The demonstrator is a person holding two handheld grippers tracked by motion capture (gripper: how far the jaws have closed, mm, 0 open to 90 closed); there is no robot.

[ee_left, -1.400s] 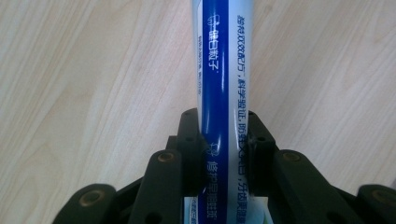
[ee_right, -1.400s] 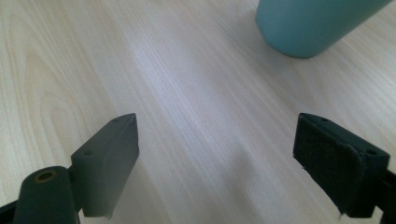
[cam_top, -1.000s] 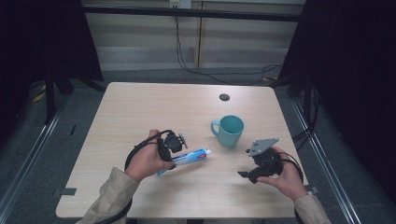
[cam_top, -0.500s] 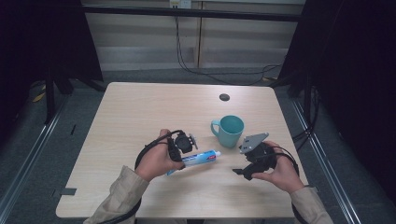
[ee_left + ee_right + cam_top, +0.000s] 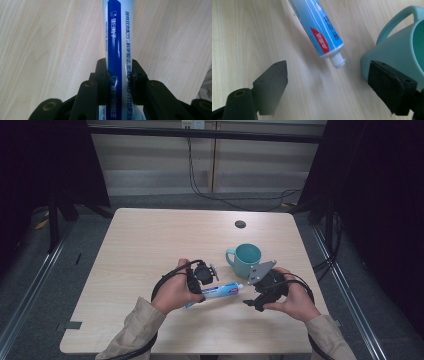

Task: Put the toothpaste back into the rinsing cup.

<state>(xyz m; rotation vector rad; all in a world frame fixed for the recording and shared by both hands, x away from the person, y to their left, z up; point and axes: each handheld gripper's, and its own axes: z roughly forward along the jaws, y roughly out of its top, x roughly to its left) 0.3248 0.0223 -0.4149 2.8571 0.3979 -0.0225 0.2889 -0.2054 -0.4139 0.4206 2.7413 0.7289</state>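
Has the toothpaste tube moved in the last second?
Yes. The toothpaste tube, clamped in the left gripper, has shifted right along the table, its nozzle ending nearer the teal mug.

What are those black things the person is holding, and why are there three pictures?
They are hand-held claws, one in each hand. One picture comes from a camera up high above the table. The other two come from little cameras riding on each claw. On the table stands a teal mug, and there is a toothpaste tube too. The left claw is pinching the blue-and-white tube. The right claw is open, with the tube's white nozzle just ahead of it and the mug beside one jaw. A small dark round spot sits farther back on the table.
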